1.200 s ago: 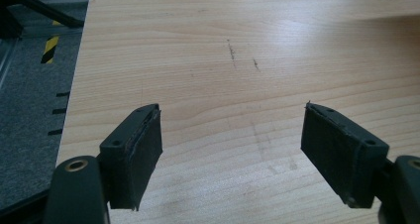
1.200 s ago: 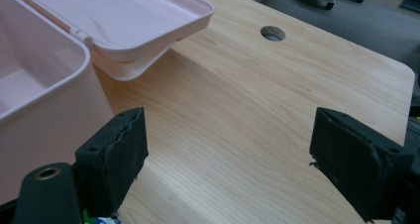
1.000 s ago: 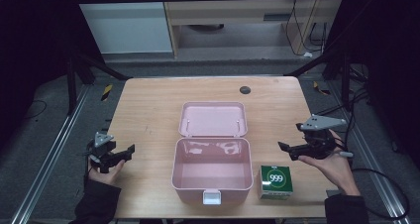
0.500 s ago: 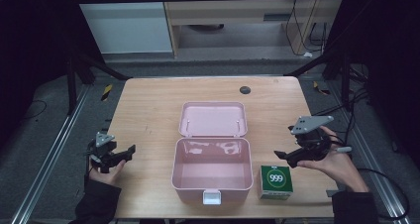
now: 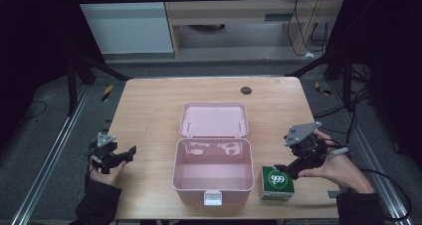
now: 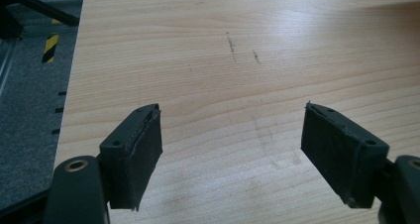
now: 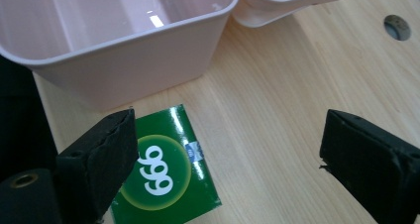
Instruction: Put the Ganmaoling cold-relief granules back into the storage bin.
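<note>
A pink plastic box (image 5: 211,174) stands open in the middle of the table, its lid (image 5: 214,119) folded back flat behind it; the inside looks bare. A green carton marked 999 (image 5: 277,183) lies just right of the box near the front edge. My right gripper (image 5: 293,169) hovers open over the carton's right side; in the right gripper view the carton (image 7: 166,169) sits under the left jaw, beside the box wall (image 7: 133,68). My left gripper (image 5: 124,154) rests open at the table's left edge, with bare wood between its jaws (image 6: 232,149).
The wooden table (image 5: 149,105) has a dark round hole (image 5: 246,90) at the back right. Metal rails and grey floor flank it, with yellow-black tape (image 5: 107,92) at the left. Cables trail on the floor at the right.
My right gripper has moved down and leftward toward the front, from beside the box to just over the green carton. The left gripper has stayed put.
</note>
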A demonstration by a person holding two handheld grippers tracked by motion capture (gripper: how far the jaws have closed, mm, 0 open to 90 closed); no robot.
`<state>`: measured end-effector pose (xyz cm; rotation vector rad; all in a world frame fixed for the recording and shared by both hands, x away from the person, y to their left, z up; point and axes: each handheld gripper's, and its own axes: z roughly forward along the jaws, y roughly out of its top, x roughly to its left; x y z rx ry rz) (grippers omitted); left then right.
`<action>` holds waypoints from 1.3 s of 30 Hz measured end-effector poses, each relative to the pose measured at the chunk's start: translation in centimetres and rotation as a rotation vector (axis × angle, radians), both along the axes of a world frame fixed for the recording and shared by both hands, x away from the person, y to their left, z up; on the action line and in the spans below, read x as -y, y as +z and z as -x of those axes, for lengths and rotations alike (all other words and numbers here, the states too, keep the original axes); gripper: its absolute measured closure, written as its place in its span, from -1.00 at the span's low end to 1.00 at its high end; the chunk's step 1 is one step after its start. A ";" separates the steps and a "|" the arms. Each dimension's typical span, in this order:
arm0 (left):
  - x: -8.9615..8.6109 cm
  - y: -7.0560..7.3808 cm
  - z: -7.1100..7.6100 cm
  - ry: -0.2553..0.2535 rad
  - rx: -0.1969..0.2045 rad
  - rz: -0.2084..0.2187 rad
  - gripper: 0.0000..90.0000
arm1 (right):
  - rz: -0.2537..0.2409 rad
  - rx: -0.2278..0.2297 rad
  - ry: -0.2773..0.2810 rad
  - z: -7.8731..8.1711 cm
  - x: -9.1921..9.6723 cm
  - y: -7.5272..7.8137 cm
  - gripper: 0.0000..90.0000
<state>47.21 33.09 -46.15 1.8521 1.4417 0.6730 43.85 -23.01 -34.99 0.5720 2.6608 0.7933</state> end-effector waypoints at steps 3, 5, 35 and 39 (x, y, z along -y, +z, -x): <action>0.0 0.0 0.0 0.000 -0.002 -0.001 -0.48 | 0.019 -0.009 0.026 0.1 -0.3 -0.2 -0.84; 0.0 0.0 0.0 0.000 -0.001 -0.001 -0.48 | 0.032 -0.015 0.043 0.2 -0.4 -0.3 -0.85; 0.2 -0.1 0.0 -0.007 -0.005 -0.012 -0.48 | 0.197 -0.119 0.205 1.3 -2.6 -3.6 -0.90; 0.2 -0.2 -0.1 -0.007 -0.007 -0.012 -0.48 | 0.205 -0.131 0.207 1.3 -2.6 -4.1 -0.90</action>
